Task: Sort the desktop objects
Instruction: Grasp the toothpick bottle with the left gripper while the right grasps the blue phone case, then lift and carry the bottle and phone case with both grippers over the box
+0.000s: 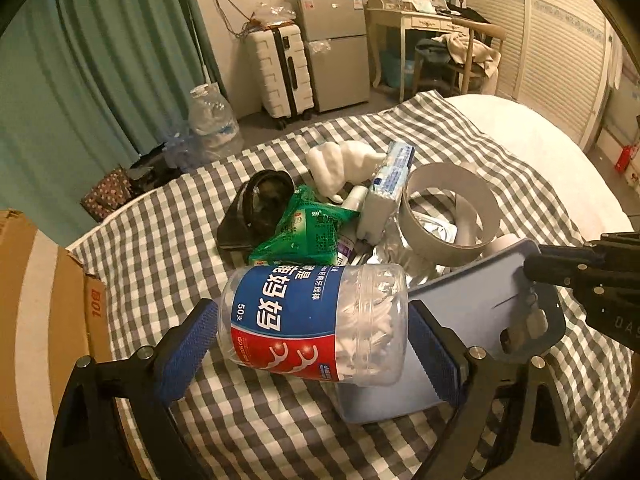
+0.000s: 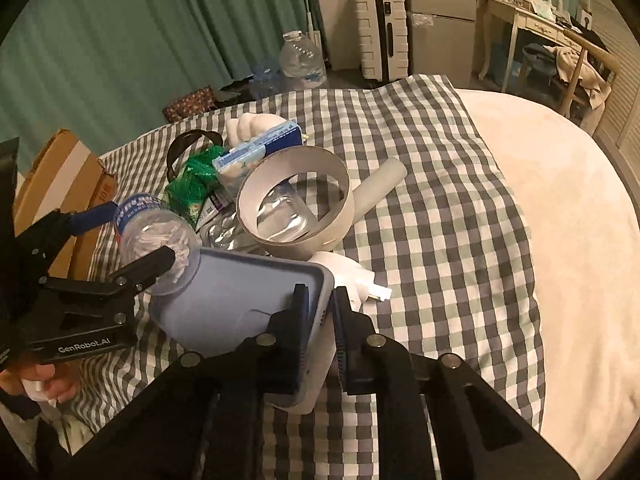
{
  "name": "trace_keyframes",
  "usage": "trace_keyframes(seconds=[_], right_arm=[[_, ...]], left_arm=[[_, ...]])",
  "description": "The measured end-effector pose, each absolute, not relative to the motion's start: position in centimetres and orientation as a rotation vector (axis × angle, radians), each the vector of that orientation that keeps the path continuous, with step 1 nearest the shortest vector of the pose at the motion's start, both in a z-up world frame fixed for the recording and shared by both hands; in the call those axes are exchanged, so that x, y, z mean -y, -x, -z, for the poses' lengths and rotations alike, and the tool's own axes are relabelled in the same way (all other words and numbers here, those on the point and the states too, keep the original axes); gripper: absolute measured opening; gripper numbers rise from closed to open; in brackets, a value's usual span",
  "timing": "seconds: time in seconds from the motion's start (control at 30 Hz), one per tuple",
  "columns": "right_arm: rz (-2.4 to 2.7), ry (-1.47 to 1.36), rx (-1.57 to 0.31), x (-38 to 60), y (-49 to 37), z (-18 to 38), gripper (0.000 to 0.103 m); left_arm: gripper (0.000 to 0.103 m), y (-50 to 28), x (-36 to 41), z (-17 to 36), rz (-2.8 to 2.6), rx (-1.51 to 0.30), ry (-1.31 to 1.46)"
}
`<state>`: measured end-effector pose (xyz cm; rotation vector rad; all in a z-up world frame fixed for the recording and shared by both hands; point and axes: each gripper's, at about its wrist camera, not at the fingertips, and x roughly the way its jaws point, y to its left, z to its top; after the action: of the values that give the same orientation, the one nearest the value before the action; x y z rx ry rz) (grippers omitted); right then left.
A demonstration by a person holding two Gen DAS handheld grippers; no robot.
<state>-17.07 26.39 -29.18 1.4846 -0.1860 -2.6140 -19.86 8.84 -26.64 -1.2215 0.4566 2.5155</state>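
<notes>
Down on the checked bed cover [image 1: 168, 240], the left gripper [image 1: 312, 344] stands wide apart around a clear floss-pick jar [image 1: 316, 324] lying on its side, pads beside its ends, not visibly pressing. Meanwhile the right gripper [image 2: 322, 332] is clamped on the rim of a blue tray [image 2: 240, 292] just beside the jar.
</notes>
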Motion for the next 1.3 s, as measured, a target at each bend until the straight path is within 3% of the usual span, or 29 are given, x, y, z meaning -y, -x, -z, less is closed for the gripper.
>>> trace_keyframes(seconds=[0.47, 0.73, 1.03, 1.3], right_arm=[[2.672, -1.391, 0.181, -27.0, 16.5, 27.1, 0.006], [2.653, -1.327, 0.304, -28.2, 14.9, 25.6, 0.006], [2.792, -1.179, 0.128, -27.3, 12.4, 21.5, 0.007], [2.858, -1.116, 0.160, -27.9, 9.6, 18.7, 0.007]], left_arm=[[0.095, 18.0, -9.6, 23.0, -2.579, -0.416, 1.183], [0.095, 15.9, -9.6, 19.9, -2.615, -0.397, 1.132], [0.095, 13.0, -8.6, 16.3, -2.679, -0.357, 1.055], [0.095, 10.6, -6.9, 13.0, -2.735, -0.312, 0.992]])
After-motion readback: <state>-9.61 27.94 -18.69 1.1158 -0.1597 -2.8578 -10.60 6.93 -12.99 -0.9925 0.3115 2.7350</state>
